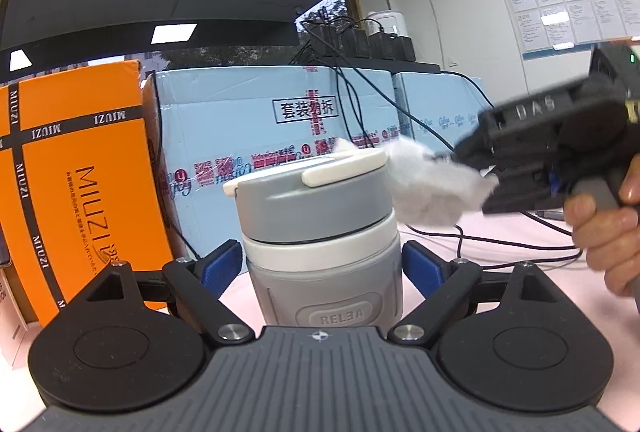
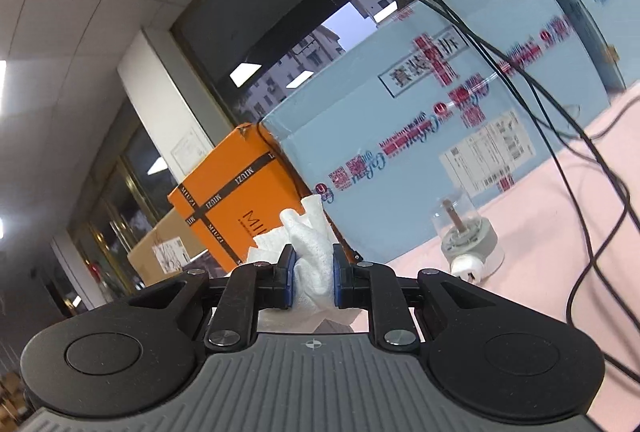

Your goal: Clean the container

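A grey and white RELEA container (image 1: 320, 228) with a grey lid and white flip tab stands upright on the pink table (image 1: 520, 296), between the fingers of my left gripper (image 1: 322, 264). The blue pads (image 1: 218, 266) sit close to its sides with small gaps, so the jaws look open around it. My right gripper (image 1: 486, 172) comes in from the right, shut on a crumpled white tissue (image 1: 428, 184) that touches the lid's right edge. In the right wrist view the tissue (image 2: 312, 252) is pinched between the right gripper's (image 2: 314, 272) blue pads.
An orange MIUZI box (image 1: 76, 184) stands at the left, light blue cartons (image 1: 248, 128) behind. Black cables (image 1: 500, 242) trail over the table on the right. A small clear dome with a grey base (image 2: 466, 236) stands on the table in the right wrist view.
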The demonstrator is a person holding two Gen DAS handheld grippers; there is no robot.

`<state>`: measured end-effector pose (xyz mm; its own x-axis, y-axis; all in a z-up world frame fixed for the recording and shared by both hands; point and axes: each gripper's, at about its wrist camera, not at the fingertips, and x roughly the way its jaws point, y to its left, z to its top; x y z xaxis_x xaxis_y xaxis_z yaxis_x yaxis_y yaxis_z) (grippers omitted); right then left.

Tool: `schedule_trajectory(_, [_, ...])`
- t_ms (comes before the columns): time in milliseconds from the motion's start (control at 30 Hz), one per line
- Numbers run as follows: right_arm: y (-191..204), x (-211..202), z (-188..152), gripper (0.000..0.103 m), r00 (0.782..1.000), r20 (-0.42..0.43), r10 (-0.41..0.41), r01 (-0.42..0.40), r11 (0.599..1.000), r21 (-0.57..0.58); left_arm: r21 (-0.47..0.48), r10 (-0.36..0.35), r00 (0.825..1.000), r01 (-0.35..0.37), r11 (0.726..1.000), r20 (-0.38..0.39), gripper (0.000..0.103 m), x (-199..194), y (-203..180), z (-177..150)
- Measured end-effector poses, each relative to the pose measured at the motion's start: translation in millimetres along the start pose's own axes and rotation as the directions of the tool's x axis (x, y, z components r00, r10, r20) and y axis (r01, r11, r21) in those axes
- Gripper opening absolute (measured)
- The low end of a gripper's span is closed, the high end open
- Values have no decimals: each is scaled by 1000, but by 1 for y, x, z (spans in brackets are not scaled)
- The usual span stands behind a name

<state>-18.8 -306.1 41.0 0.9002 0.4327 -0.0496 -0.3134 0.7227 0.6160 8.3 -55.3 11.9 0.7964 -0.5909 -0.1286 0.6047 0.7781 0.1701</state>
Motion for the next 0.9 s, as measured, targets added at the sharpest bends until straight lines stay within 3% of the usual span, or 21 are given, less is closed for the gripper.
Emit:
schedule_trajectory(200, [-19,9,-9,16,997,-66,37,-29,993,112,-85,8,1000,-8,996,0,94,-6,3,6])
schedule_trajectory(300, [-30,16,-16,16,994,-96,53,-33,979,201,-85,23,999,-21,996,24,94,-11,-1,12])
schedule_trajectory(333, [-33,17,-18,16,993,-102,55,-30,974,226,-89,28,999,-25,996,29,103,-13,-1,13])
schedule_trajectory(367, [-35,18,-20,16,993,-108,53,-26,970,243,-93,34,999,-30,995,34,103,-14,-2,15])
schedule_trajectory(667, [-38,18,-28,17,993,-117,33,0,962,272,-206,82,995,-68,976,57,103,-18,6,34])
schedule_trajectory(900, [-45,19,-30,17,991,-128,37,6,947,321,-223,111,993,-100,970,34,103,-3,-2,44])
